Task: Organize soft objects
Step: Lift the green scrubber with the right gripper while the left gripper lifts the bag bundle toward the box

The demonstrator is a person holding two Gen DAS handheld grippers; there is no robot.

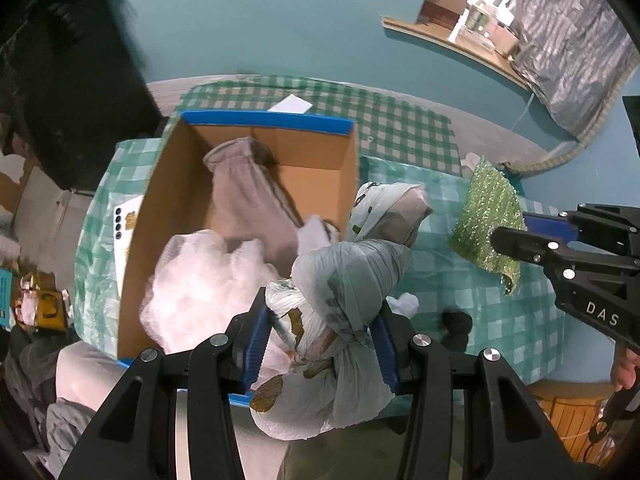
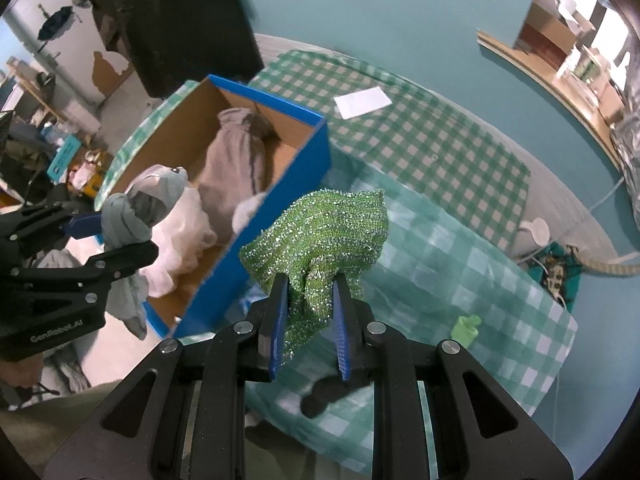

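Task looked partly done. The blue cardboard box [image 2: 256, 184] sat near the left edge of the checkered-cloth table [image 2: 460, 256] and already held a grey sweatshirt-like garment [image 1: 252, 200] lying along its floor and a white gauzy bundle [image 1: 196, 288] at the near end.

Both grippers were loaded. The left gripper [image 1: 324, 344] had its blue pads pinching a knotted grey plastic bag [image 1: 352, 280] with a leaf-print white bag [image 1: 296, 360] bunched under it, held over the box's near right corner. The right gripper [image 2: 308, 312] had its fingers pressed onto a fold of a green sparkly knit cloth [image 2: 320, 232], lifted just beside the box's right wall.

Left to do, as far as visible: another bagged bundle [image 1: 392, 208] touching the box's right side, a small black soft item [image 1: 456, 324] near the front edge, and a small green thing [image 2: 466, 328], too blurred to identify.

The green cloth was limp, glittery and open-knit; it would likely drape and snag.
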